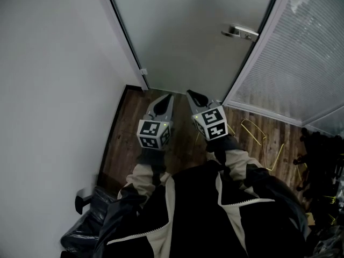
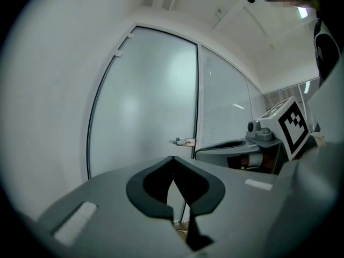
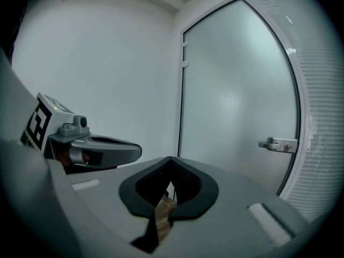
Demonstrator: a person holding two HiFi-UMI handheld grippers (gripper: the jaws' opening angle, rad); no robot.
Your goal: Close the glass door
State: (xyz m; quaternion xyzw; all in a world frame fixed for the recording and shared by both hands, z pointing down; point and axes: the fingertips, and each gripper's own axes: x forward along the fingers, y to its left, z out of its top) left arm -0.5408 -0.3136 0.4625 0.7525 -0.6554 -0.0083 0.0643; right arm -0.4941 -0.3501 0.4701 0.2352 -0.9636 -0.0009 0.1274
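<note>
We hold both grippers side by side, low over the wooden floor (image 1: pixel 183 136) and pointing at the glass door (image 1: pixel 188 36), which stands upright across the far end of this narrow space. The left gripper (image 1: pixel 164 99) is clenched with its tips meeting and nothing between them. The right gripper (image 1: pixel 192 94) is clenched and empty as well.

The frosted pane hangs from a hinge (image 1: pixel 143 71) on its left edge, next to the white wall (image 1: pixel 54 63). Its handle (image 1: pixel 240 32) sits at the right edge, a short lever lying level and reaching left from its mount. That right edge runs along the blind-covered partition (image 1: pixel 290 52), and from here the door looks to be in its frame or very nearly so. We cannot tell whether the latch has caught.

What matters for the next move is that the handle lies far and to the right of both grippers, well apart from them. The right gripper is the nearer of the two, and the left one sits closer to the hinge side, where a push would do little. If the door needs a last press, we judge the right gripper should go forward and right to the pane near the handle
</note>
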